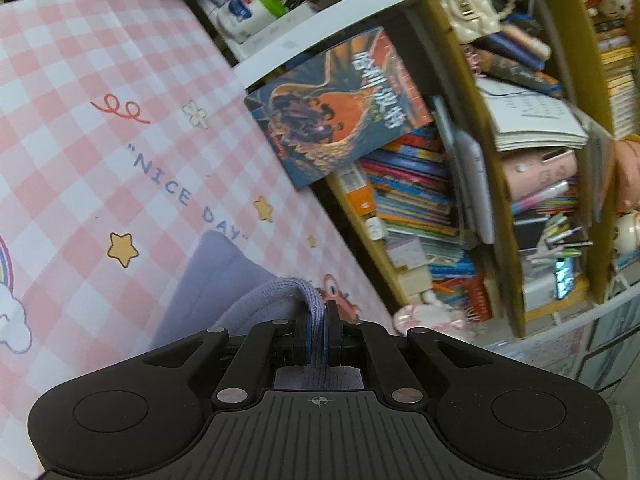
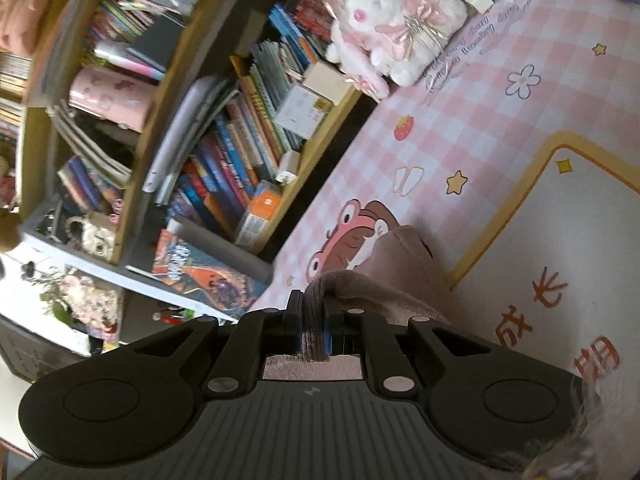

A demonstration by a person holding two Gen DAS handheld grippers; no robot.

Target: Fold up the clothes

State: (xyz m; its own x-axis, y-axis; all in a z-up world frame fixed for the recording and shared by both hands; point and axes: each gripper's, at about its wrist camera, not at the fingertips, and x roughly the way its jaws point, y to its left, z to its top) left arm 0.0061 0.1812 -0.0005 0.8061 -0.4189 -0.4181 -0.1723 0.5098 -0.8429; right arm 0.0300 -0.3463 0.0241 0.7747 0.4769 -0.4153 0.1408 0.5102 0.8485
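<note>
The left gripper (image 1: 320,330) is clenched on a ribbed knit edge of the garment (image 1: 224,276). Its 2 jaws stand nearly together, with only the thickness of the ribbed band between the blue pads. The band rises out of the jaws, arches over to the left and drops into the body of the cloth.

The right gripper (image 2: 314,326) is likewise clamped on a ribbed edge of the garment (image 2: 400,276). The jaws are narrowly parted, and the fabric fills the gap and shows again in the window behind the fingers.

In the left wrist view the garment appears pale lavender, smooth apart from the ribbed trim, with 1 stitched seam line running along a flat panel. In the right wrist view the same kind of cloth reads as dusty mauve-pink; which tint is true cannot be told.

The garment lies on the pink checked desk mat (image 1: 100,120), just ahead of each gripper, with the gripped edges lifted off the mat. In the left view the flat panel extends away from the jaws toward the printed "NICE DAY" lettering (image 1: 188,196). In the right view the cloth bunches over the cartoon frog print (image 2: 352,236). The overall long axis cannot be determined.
</note>
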